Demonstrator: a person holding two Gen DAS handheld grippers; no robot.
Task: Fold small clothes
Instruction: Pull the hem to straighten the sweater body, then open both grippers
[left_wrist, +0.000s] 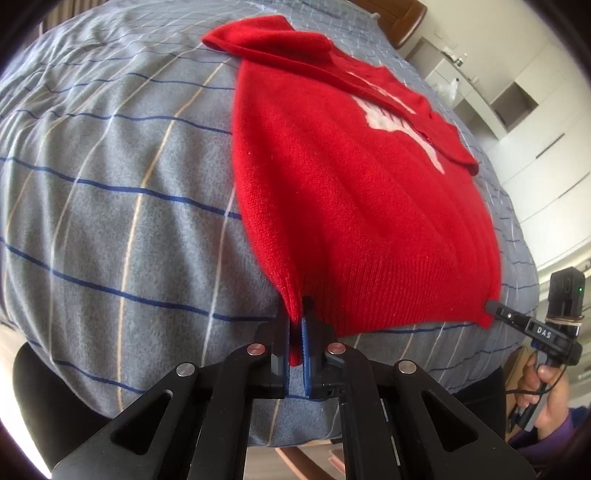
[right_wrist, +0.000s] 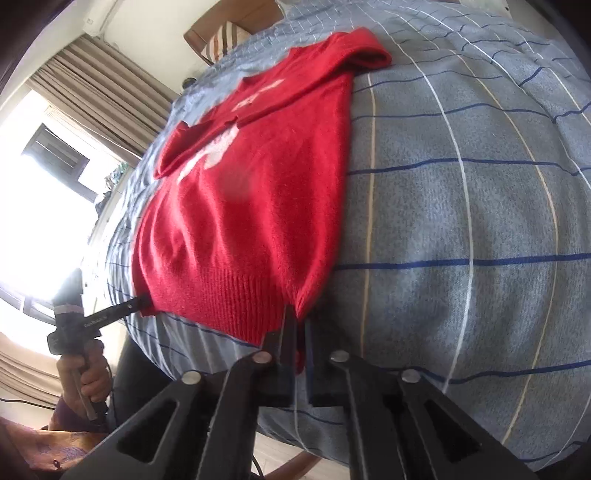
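Note:
A small red knit sweater (left_wrist: 351, 177) with a white front pattern lies flat on a grey checked blanket (left_wrist: 110, 184), its sleeves folded across the chest. My left gripper (left_wrist: 297, 325) is shut on the sweater's near-left hem corner. My right gripper (right_wrist: 300, 332) is shut on the near-right hem corner of the sweater (right_wrist: 251, 206). Each gripper shows in the other's view: the right one (left_wrist: 493, 306) at the hem's far corner, the left one (right_wrist: 142, 301) likewise. The ribbed hem is stretched between them at the blanket's near edge.
The blanket (right_wrist: 461, 203) covers a table. A wooden chair (right_wrist: 225, 33) stands at the far end. White cabinets (left_wrist: 517, 96) line one wall; a bright window with curtains (right_wrist: 92, 88) is on the other side. The person's hands (right_wrist: 88, 376) hold the handles.

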